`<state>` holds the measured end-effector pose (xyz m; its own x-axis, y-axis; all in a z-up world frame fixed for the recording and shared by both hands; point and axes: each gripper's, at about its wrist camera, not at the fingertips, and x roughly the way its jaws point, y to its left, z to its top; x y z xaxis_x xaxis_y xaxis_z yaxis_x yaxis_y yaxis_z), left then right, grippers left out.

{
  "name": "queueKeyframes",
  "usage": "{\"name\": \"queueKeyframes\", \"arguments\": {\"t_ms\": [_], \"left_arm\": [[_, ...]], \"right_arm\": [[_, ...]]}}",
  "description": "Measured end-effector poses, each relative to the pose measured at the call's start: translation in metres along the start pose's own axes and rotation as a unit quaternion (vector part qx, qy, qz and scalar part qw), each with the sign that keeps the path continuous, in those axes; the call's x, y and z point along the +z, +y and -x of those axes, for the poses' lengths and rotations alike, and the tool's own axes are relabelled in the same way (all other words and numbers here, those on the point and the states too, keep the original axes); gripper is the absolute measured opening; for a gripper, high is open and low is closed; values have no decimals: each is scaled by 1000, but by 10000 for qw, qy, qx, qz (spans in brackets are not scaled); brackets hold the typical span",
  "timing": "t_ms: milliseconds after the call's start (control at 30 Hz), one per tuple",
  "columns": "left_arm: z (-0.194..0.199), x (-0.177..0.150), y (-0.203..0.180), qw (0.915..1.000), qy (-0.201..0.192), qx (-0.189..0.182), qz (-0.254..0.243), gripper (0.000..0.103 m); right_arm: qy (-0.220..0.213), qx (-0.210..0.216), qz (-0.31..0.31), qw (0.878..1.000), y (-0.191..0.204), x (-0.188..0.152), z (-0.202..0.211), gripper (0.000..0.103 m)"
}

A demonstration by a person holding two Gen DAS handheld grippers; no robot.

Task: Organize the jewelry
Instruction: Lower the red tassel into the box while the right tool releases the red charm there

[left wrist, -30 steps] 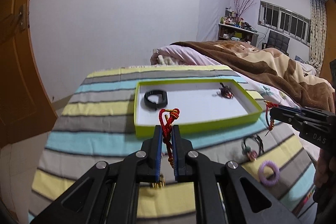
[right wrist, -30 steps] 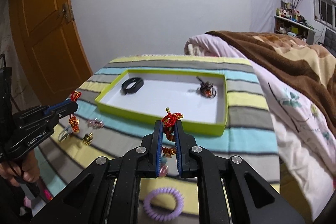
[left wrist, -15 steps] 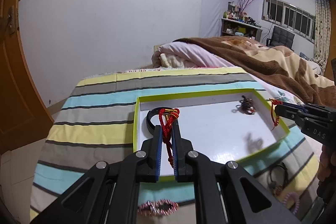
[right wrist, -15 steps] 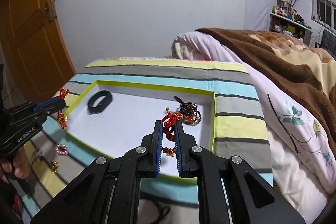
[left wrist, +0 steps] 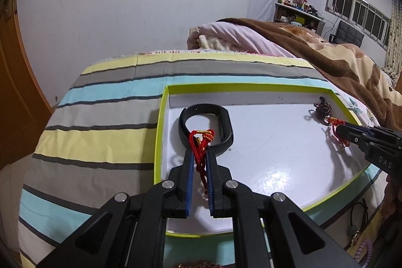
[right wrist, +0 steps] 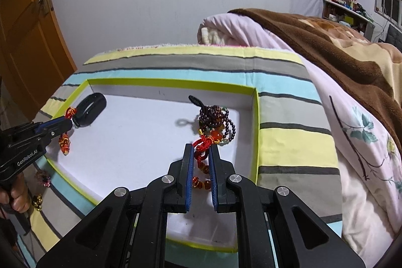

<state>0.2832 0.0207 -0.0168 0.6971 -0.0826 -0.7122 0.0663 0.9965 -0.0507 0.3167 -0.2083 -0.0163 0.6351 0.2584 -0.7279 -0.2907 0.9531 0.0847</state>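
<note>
- The striped cloth (left wrist: 100,142) in yellow, grey and blue bands covers the surface that carries everything; a brown blanket (right wrist: 326,47) lies on the bed to the right.
- The green-rimmed tray (left wrist: 158,132) sits on the cloth, long axis running left to right, with a white floor.
- In the tray, a black band (left wrist: 224,127) lies flat as a loop near the left end, and a dark bead bracelet (right wrist: 217,117) lies in a heap near the right end.
- The left hand-held gripper (left wrist: 200,155) is above the tray's left part, its fingers clamped on a red cord charm (left wrist: 199,142); the cord runs lengthwise along the fingers, its knot poking out past the tips, in front of the black band, and its beaded tail hanging below.
- The right hand-held gripper (right wrist: 202,150) is above the tray's right part, clamped on a second red cord charm (right wrist: 204,142), knot forward just beside the bead bracelet, orange beads hanging down between the fingers.
- A purple coil hair tie (left wrist: 364,249) lies on the cloth outside the tray, near its right corner.
</note>
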Motion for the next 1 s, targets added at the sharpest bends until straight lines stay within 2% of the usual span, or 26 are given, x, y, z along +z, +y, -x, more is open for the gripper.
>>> {"name": "queueKeyframes", "arguments": {"t_ms": [133,233,467,633,1000], "left_arm": [[1,-1,-1,10000,20,-4,-52,13],[5,-1,-1,10000,-25,-23,-53,25],[23,0,3,9997,-215,-65,40,28],[50,-6,3,9989,-462,-50,38,28],[119,-41,-6,9959,-899,-122,-22,28]], "right_arm": [[24,9,8,10000,0,-1,0,19],[-83,27,20,10000,1,-1,8,30],[-308,23,61,9995,8,-4,33,30],[-546,25,35,9985,13,-14,63,30],[-912,133,85,9957,31,-56,128,30]]}}
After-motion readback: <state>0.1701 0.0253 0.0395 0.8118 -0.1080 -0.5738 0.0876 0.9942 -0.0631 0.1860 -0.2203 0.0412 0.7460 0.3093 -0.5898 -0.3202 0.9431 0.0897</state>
